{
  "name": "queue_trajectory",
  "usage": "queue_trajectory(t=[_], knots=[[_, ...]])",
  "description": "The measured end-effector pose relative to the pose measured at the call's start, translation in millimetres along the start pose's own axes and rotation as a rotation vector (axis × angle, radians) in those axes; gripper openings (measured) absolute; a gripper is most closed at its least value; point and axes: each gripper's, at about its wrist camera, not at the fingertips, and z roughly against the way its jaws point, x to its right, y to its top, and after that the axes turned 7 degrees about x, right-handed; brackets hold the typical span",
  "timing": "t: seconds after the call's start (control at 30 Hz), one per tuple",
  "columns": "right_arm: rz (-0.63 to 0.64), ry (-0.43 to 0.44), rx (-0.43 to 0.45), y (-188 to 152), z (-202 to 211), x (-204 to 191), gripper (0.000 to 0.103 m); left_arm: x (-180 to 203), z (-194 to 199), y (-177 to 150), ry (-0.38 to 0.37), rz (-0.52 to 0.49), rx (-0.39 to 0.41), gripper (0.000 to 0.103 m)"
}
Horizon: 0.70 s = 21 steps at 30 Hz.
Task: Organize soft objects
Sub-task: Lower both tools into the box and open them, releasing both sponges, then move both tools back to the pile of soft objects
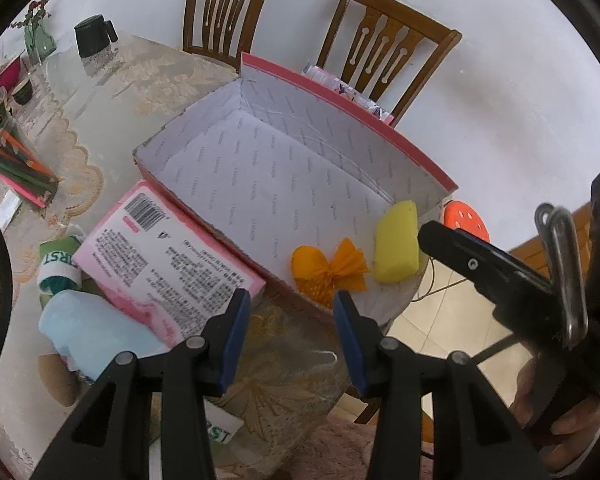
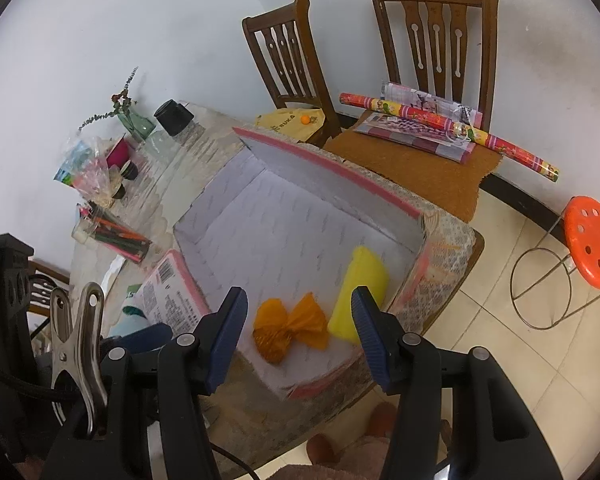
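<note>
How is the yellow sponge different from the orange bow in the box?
The yellow sponge is one smooth, plain block; the orange bow is crinkly paper pinched in the middle, with two fanned wings. The sponge looks thicker and lies nearer the box's end wall; the bow is flatter and sits beside it. Both rest inside the same open box, and neither is held.

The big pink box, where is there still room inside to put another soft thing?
Most of the pink cardboard box is bare: the whole white floor from the far corner down to the orange paper bow and the yellow sponge, which sit side by side at the near end. Outside its left wall it is crowded, with the pink printed packet and the light blue cloth.
</note>
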Motion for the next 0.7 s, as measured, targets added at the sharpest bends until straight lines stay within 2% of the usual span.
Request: queue_trajectory(t=[0.37, 0.7], knots=[[-0.011, -0.028, 0.005, -30, 23, -23, 0.056, -13, 30, -23, -0.012, -0.070, 0.019, 0.045], [-0.003, -0.017, -0.023, -62, 38, -58, 0.056, -44, 62, -48, 0.007, -0.094, 0.029, 0.045]])
